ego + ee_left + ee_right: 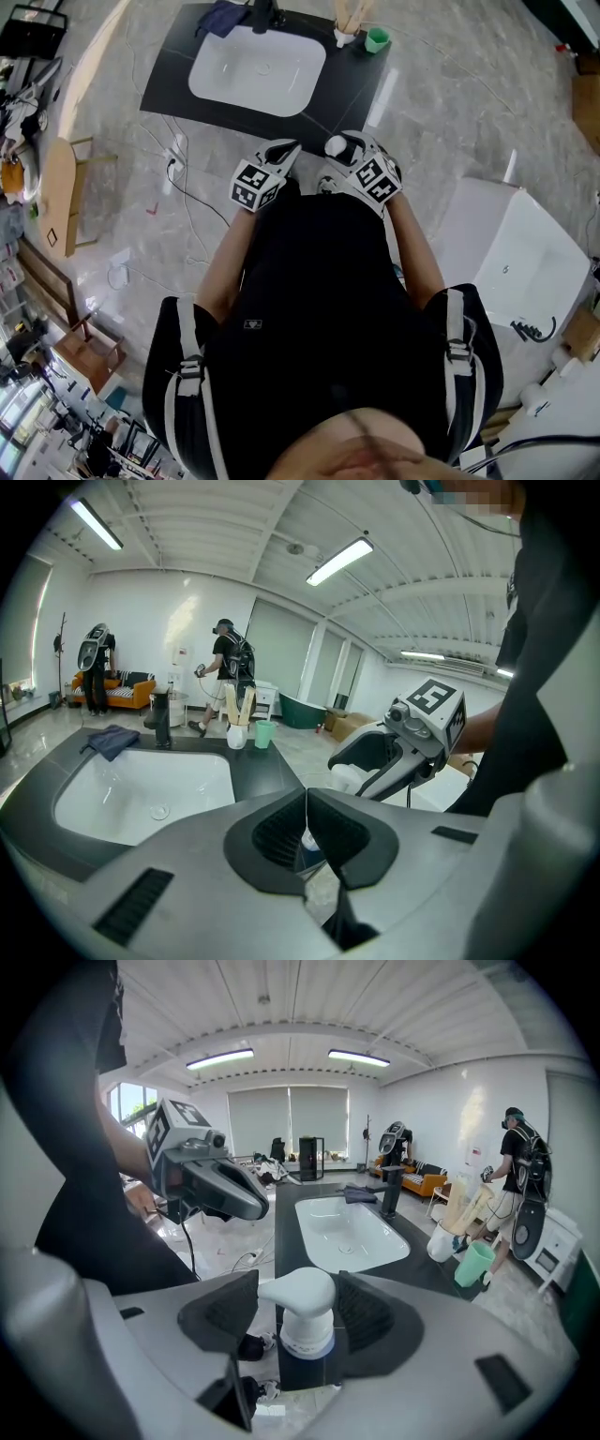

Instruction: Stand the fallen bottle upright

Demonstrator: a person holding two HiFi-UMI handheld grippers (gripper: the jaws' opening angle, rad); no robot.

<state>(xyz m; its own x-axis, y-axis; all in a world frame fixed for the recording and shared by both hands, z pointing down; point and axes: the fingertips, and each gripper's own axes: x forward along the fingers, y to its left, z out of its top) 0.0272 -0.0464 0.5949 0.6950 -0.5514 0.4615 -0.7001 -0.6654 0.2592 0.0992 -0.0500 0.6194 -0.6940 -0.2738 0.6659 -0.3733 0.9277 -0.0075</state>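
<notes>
1. While standing short of a dark counter (173,75), holds the left gripper (286,150) and the right gripper (342,148) side by side, close against a black shirt (319,309).
2. Clamps the right gripper's jaws on a pump bottle (302,1326): white pump head uppermost between the pads, spout turned toward the left gripper, dark body below, clear of any surface.
3. Carries the left gripper with jaws drawn almost together, only a thin slit between the pads, nothing gripped.
4. Faces, farther ahead, a white sink (258,70) sunk in the counter, with a dark tap (161,719) and a blue cloth (111,740) at its back edge.
5. Finds, at the counter's far right corner, a white cup of pale sticks (345,28) just beside a green cup (376,39).
6. Takes in, farthest off, two other people near an orange sofa (131,691).
</notes>
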